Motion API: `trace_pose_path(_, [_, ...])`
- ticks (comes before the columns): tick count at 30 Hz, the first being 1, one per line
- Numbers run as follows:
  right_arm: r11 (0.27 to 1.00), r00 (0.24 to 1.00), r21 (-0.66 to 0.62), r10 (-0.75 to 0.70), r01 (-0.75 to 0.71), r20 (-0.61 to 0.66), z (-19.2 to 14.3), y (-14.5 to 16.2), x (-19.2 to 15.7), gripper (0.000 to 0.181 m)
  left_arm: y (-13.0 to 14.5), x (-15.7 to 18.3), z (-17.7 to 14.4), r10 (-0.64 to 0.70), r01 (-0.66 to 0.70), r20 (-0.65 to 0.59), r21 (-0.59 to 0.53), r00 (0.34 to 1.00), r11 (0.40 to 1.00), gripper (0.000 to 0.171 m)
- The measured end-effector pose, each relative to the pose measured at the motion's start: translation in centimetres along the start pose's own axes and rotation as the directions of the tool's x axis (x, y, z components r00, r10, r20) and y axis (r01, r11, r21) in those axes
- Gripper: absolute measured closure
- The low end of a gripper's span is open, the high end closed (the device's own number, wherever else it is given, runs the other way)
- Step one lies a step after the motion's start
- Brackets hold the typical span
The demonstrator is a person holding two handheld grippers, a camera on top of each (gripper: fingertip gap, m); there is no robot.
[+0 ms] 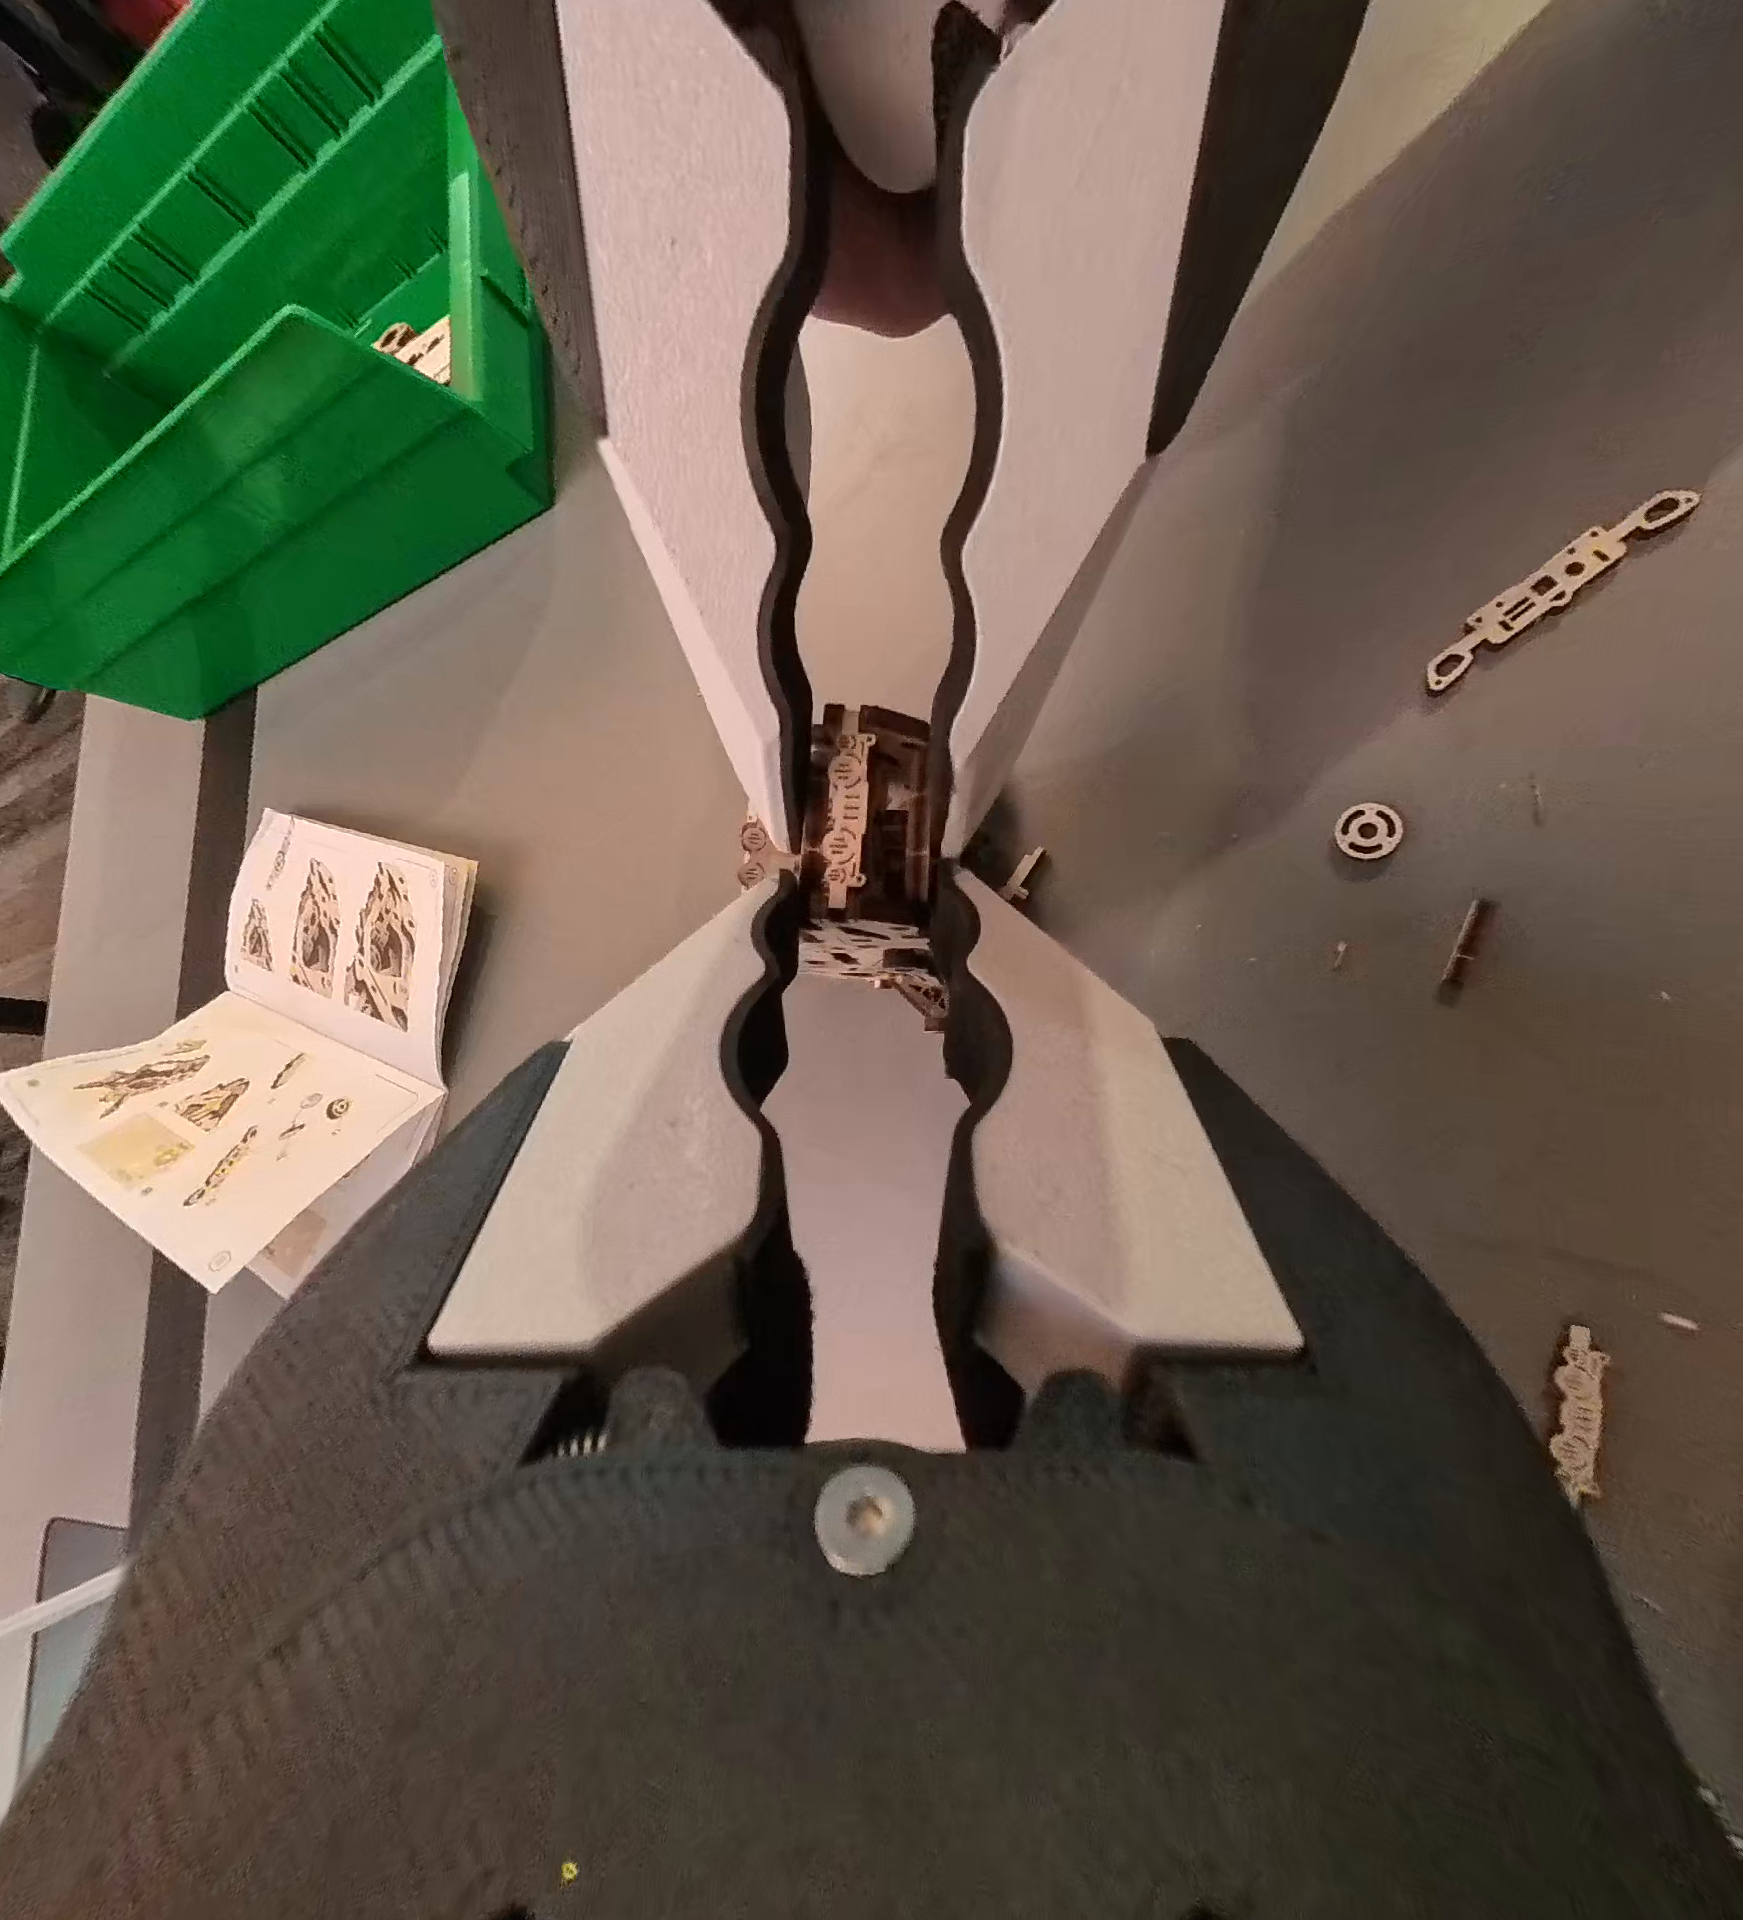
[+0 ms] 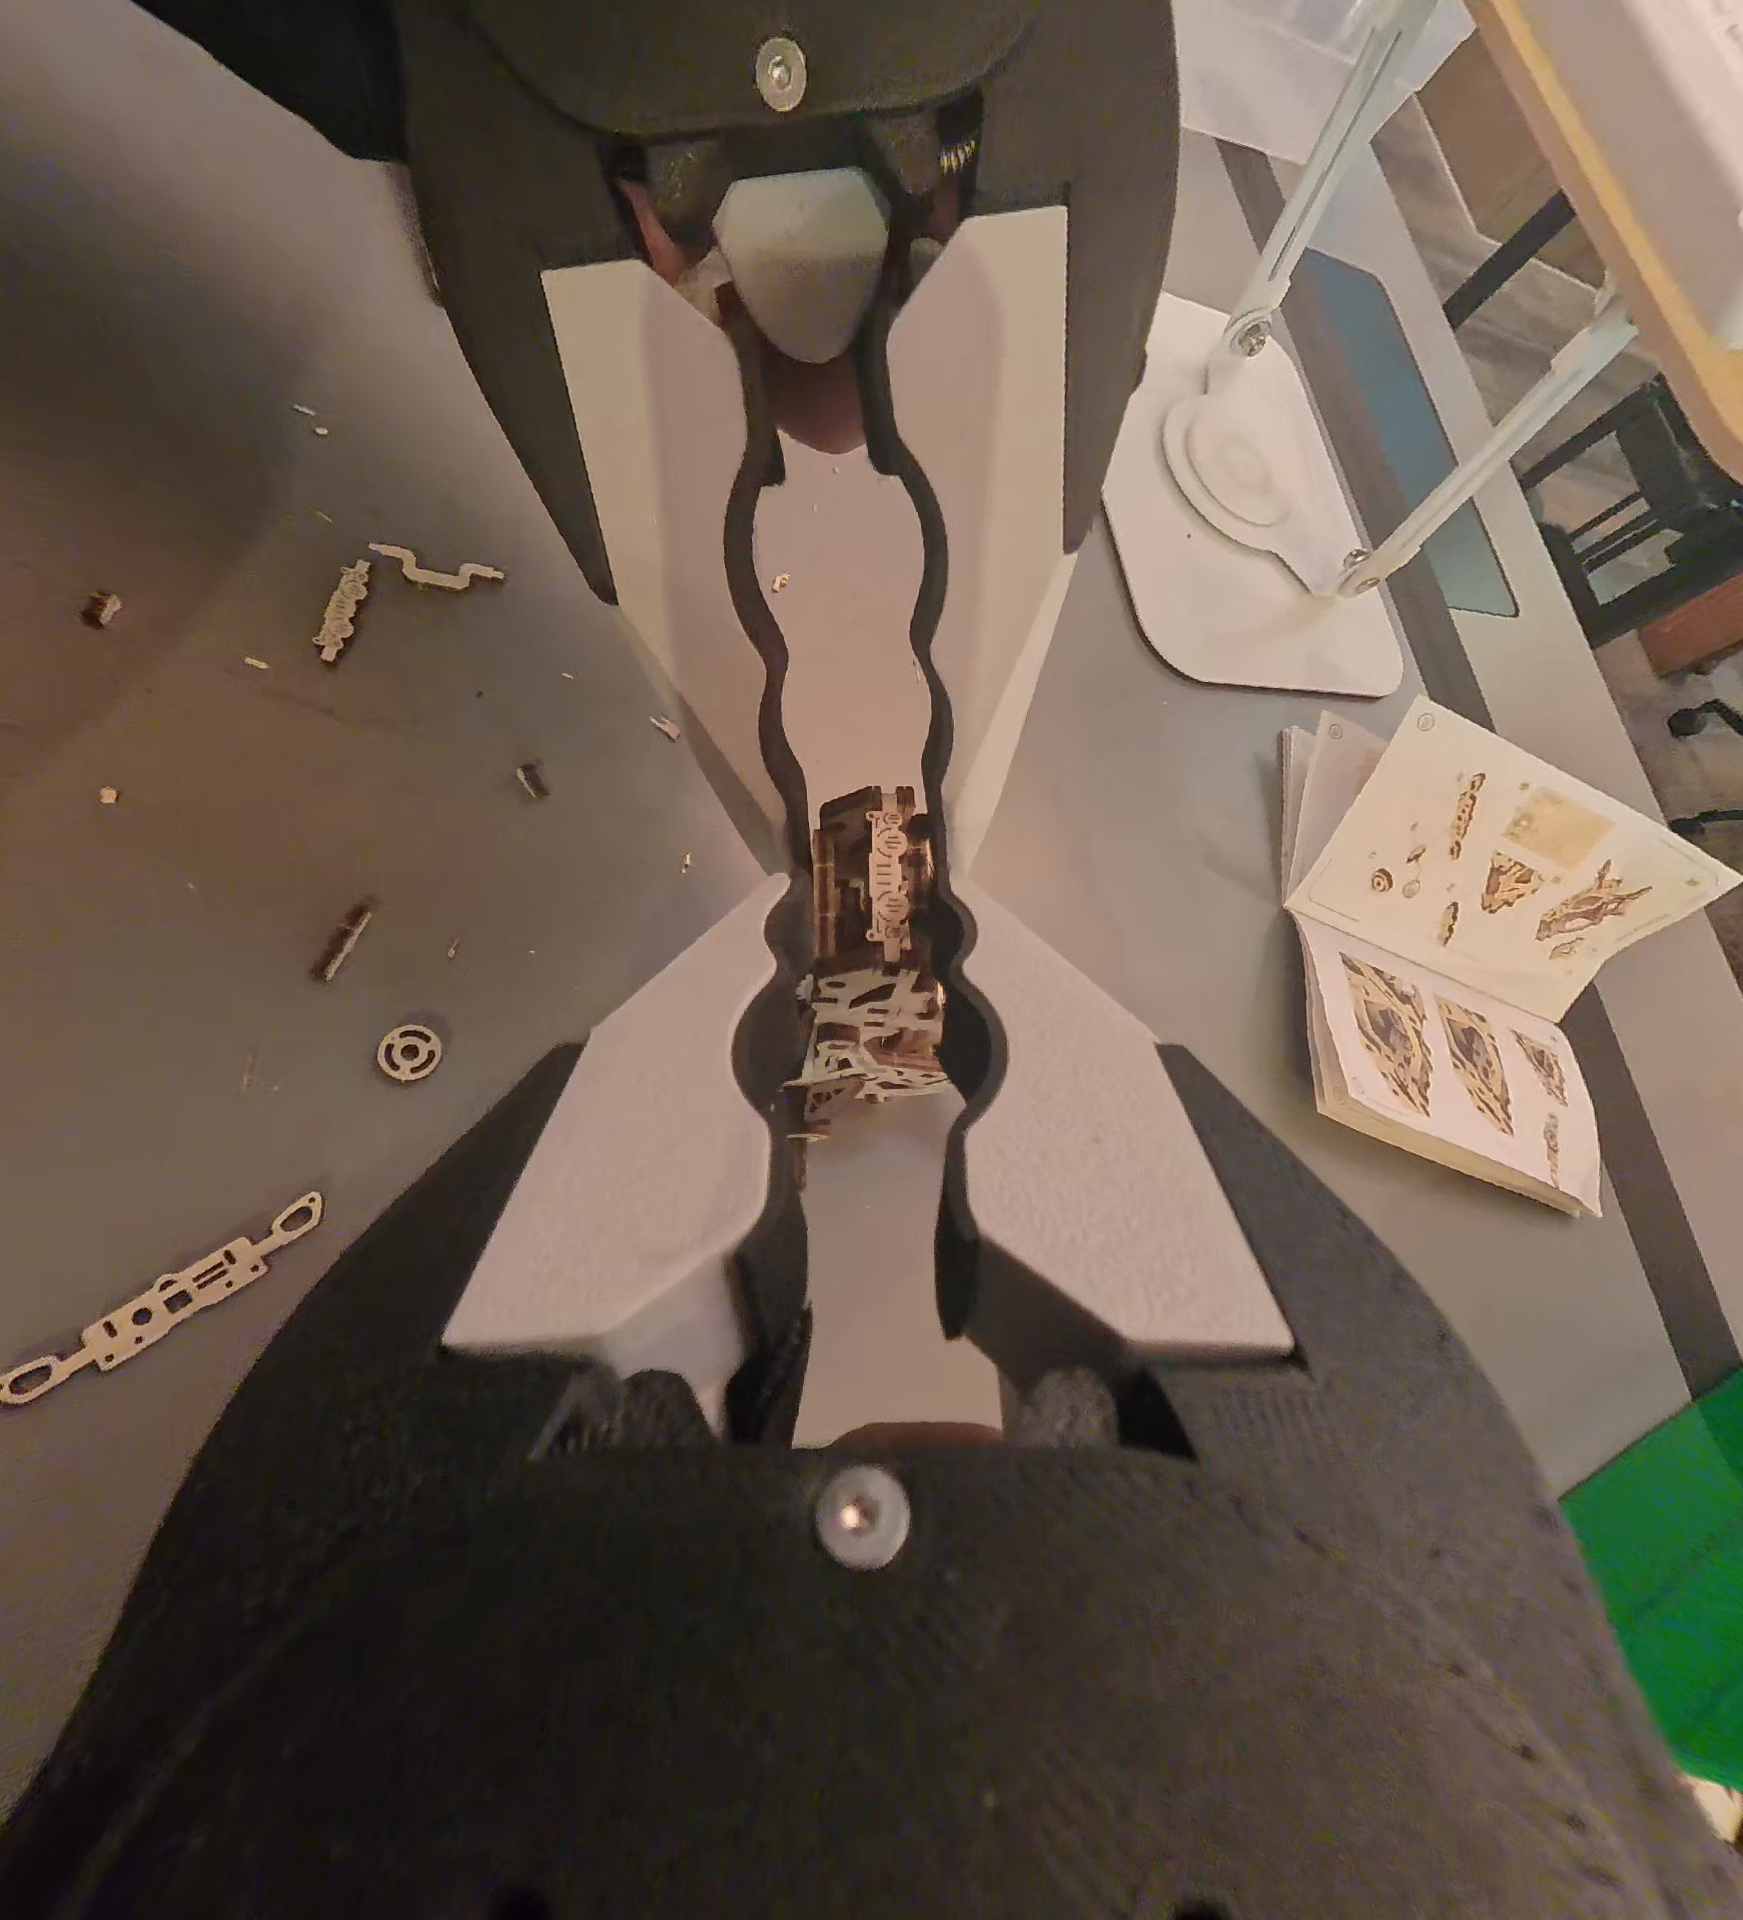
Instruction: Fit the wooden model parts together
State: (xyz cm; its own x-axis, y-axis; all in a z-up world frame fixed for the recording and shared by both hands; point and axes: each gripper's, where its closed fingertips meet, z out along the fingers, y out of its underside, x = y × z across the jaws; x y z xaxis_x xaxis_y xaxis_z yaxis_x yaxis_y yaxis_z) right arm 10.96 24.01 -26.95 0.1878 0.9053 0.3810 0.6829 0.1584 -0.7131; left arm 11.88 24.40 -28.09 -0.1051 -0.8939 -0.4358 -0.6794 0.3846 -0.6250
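— Grey bench (image 1: 1469, 1039), was it?

— Grey, yes, and littered with wood crumbs. A green bin (image 1: 223, 447) sat at the far left corner, and an open booklet (image 1: 327, 1029) of diagrams lay near it. Beside that stood a white lamp base (image 2: 1251, 540).

— And your grippers?

— They met nose to nose over the bench. My left gripper (image 1: 867, 935) was closed narrow on one end of the wooden model (image 1: 862, 831); my right gripper (image 2: 872, 997) was clamped on the other end, so the model hung between them, off the surface.

— Any loose parts?

— A long flat strip (image 2: 155, 1314) with cut-outs lay well apart from the model. A small ring piece (image 2: 410, 1051) lay nearer, and a short carved bar (image 2: 339, 611) beside a zigzag piece (image 2: 436, 567). I could not tell which parts of the model were already joined.
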Motion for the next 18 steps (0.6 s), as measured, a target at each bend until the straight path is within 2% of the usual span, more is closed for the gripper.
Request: trace_pose_path(18, [0.993,0.996,-0.081,-0.087,0.085,-0.019,-0.12,0.23,-0.21,0.162,-0.14,0.19,0.10,0.044,-0.044,0.007,-0.022,0.999,0.999,0.149])
